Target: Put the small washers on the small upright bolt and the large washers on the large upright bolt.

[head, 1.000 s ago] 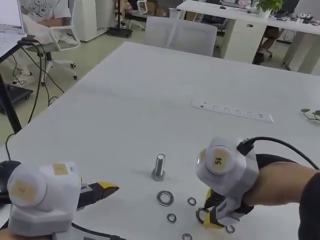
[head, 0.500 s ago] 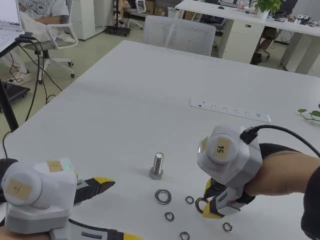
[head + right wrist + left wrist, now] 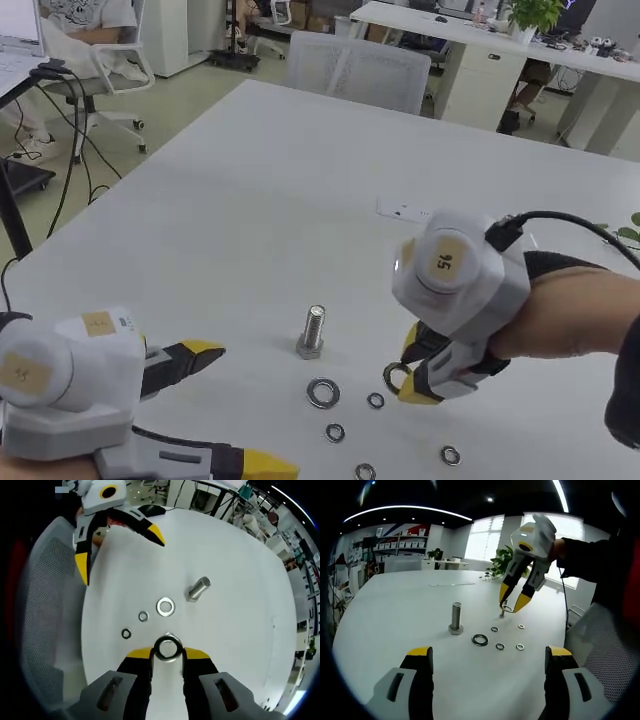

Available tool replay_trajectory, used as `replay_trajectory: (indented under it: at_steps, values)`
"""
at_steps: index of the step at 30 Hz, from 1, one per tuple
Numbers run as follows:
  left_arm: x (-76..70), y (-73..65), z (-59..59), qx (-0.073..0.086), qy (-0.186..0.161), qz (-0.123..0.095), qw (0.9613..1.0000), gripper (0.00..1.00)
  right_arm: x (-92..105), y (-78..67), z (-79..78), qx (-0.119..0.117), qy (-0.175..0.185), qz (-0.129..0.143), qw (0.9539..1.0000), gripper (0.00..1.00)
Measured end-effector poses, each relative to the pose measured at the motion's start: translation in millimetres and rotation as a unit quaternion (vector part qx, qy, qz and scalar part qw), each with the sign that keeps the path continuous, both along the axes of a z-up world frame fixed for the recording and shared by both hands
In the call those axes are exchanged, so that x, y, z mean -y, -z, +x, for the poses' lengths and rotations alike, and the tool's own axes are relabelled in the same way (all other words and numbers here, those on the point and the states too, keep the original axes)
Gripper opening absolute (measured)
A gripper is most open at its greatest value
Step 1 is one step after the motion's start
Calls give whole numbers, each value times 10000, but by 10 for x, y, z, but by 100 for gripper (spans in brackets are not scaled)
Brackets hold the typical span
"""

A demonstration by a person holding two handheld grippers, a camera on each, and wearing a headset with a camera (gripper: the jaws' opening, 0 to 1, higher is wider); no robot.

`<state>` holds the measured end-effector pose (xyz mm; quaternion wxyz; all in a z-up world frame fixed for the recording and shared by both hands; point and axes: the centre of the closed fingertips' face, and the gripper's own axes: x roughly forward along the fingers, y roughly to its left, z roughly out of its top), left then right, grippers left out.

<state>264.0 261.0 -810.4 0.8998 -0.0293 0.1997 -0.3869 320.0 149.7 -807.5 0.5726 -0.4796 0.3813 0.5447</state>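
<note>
Right gripper [image 3: 404,384] pinches a washer [image 3: 157,648] by its rim, seemingly just clear of the table [image 3: 250,200] near the upright bolt [image 3: 312,333], likely to thread it on; left gripper [image 3: 488,652] hangs wide open and empty, loose washers [image 3: 322,392] flat nearby.

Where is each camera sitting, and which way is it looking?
Head view: on the person's headset, looking down at the table, bolt, left hand-held gripper, right hand-held gripper and an arm.
Left gripper view: on the left hand-held gripper, looking between its open jaws across the table towards the right one.
Right gripper view: on the right hand-held gripper, looking down past its held washer.
All three share the bolt.
</note>
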Motion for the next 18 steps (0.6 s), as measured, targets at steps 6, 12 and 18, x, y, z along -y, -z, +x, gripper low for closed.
replay_trajectory:
  at_steps: [6, 12, 18]
  values:
    - [-11, -42, 9, 123, -36, -41, 9999, 92, -75, -93, 48, 105, -54, 29, 9999, 23]
    - [-33, -77, 13, 201, -95, -90, 9997, 91, -196, -196, 112, 202, -171, 45, 9996, 23]
    - [-49, -99, 16, 255, -121, -126, 9995, 91, -342, -295, 200, 291, -304, 48, 9991, 23]
